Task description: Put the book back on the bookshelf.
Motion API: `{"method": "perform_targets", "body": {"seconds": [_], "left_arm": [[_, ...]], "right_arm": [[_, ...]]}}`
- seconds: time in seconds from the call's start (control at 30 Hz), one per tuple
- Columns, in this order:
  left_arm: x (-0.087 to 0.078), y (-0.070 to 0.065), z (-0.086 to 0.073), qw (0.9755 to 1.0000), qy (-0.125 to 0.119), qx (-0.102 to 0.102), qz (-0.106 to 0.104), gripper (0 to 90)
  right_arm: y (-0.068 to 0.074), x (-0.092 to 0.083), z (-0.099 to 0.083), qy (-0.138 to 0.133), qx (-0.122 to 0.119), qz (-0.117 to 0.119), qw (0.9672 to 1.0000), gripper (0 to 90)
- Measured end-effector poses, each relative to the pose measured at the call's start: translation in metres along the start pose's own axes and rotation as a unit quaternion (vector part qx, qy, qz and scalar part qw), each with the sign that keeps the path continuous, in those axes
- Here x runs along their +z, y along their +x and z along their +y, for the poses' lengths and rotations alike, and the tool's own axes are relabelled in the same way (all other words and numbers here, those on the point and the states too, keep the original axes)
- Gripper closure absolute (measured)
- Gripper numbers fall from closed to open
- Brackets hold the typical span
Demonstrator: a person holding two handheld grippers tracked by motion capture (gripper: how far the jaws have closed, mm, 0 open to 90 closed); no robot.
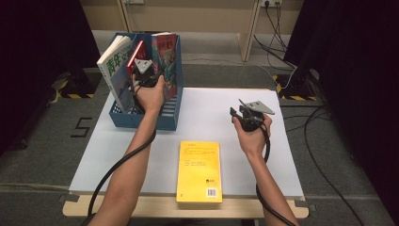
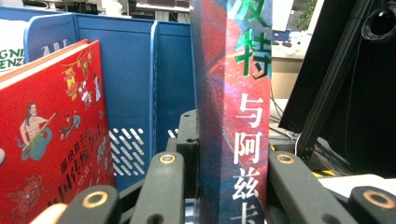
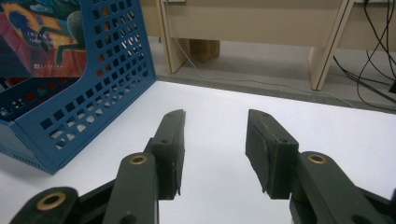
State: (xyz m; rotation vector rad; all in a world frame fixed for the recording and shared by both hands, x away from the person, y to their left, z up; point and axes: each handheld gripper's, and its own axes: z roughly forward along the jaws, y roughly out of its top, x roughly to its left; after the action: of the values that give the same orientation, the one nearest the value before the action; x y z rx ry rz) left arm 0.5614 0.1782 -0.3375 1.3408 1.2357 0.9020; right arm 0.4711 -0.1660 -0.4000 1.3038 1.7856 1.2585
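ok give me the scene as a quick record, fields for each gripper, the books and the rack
left gripper: shut on the red-and-blue book, held upright in the right compartment of the blue file rack
right gripper: open, nothing between the jaws, above the white table
other books in rack: red illustrated book, white book with green characters
yellow book: flat at the table's near edge, apart from both grippers

Grey carpet floor [image 1: 42,141] surrounds the white table [image 1: 282,155]. Black curtains [image 1: 357,56] flank both sides; cables [image 1: 277,28] (several, dark) trail past beige wooden furniture [image 1: 207,16].
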Motion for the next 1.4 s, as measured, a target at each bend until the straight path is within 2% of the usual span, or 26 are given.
{"method": "perform_targets", "body": {"seconds": [0.33,0.7,0.97,1.13,1.3,1.4], "left_arm": [[0.002,-0.002,-0.005,1.0000,-0.002,0.004,0.004,74.5],[0.004,-0.003,-0.013,0.9998,-0.017,0.003,0.005,74.4],[0.004,-0.006,-0.019,0.9996,-0.024,0.013,0.008,74.5],[0.006,-0.009,-0.023,0.9996,-0.024,0.013,0.008,74.5],[0.008,-0.012,-0.026,0.9994,-0.028,0.016,0.011,74.4],[0.009,-0.013,-0.029,0.9993,-0.029,0.020,0.012,74.4]], "right_arm": [[0.000,0.001,-0.001,-0.001,0.000,0.001,1.0000,58.1],[0.000,0.001,-0.004,0.001,0.002,0.002,1.0000,58.1],[-0.002,0.001,-0.006,0.002,-0.001,0.001,1.0000,58.1],[-0.001,0.002,-0.008,0.004,0.005,0.002,1.0000,58.1],[-0.004,0.001,-0.009,0.003,-0.002,-0.001,1.0000,58.1],[-0.003,0.001,-0.010,0.005,0.004,0.000,1.0000,58.1]]}}
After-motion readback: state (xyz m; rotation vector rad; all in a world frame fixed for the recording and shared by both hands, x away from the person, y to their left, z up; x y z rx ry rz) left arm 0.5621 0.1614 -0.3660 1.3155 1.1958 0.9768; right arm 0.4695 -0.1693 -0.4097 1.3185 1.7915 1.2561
